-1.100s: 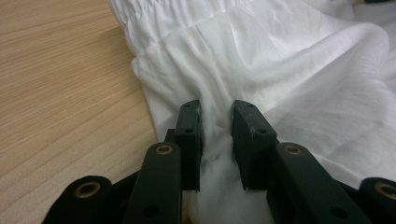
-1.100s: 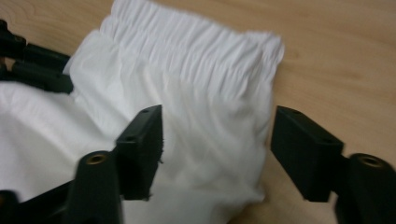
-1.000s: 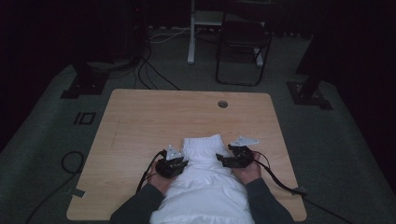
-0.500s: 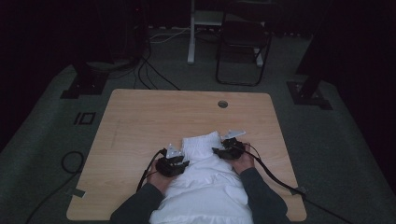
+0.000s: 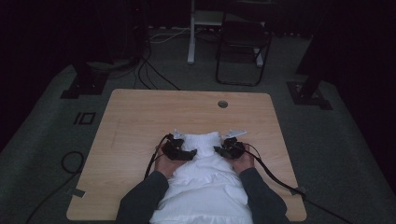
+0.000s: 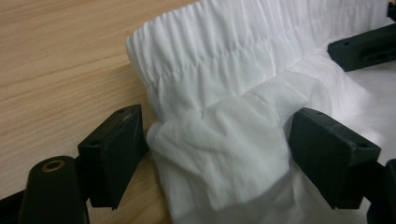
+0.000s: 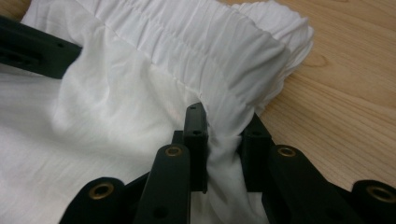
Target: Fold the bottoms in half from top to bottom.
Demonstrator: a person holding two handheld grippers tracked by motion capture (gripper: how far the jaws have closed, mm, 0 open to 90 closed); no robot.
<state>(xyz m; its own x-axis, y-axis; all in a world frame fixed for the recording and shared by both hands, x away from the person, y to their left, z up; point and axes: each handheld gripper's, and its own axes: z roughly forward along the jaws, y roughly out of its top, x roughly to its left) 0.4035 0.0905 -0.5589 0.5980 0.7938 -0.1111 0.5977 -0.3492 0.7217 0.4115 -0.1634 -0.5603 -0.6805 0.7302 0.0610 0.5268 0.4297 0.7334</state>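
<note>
Since the earlier frame the right claw [image 5: 223,150] has slid in from the garment's edge onto the cloth and its jaws have just been closing; the left claw [image 5: 186,154] has just been opening.

Garment [image 5: 205,186]: white, thin, crinkled cotton, elastic gathered waistband [image 6: 224,51] at the far end. I'd judge it light, limp, not fragile and not slippery; it will bunch and sag, so it needs two grips to keep its shape. Best hold looks like the waistband or just below it, where the gathers give the pads bulk.

It lies flat on the counter [image 5: 140,121], near edge, running from between the claws back toward the person.

Right claw [image 7: 224,135]: jaws pinched on a fold of cloth just under the waistband, right corner. Gripping.

Left claw [image 6: 215,154]: jaws stand wide, a bunched fold between them. Left pad touches the fold, but no squeeze; counts as released.

Each claw sits at its own waistband corner, jaws pointing inward.
</note>
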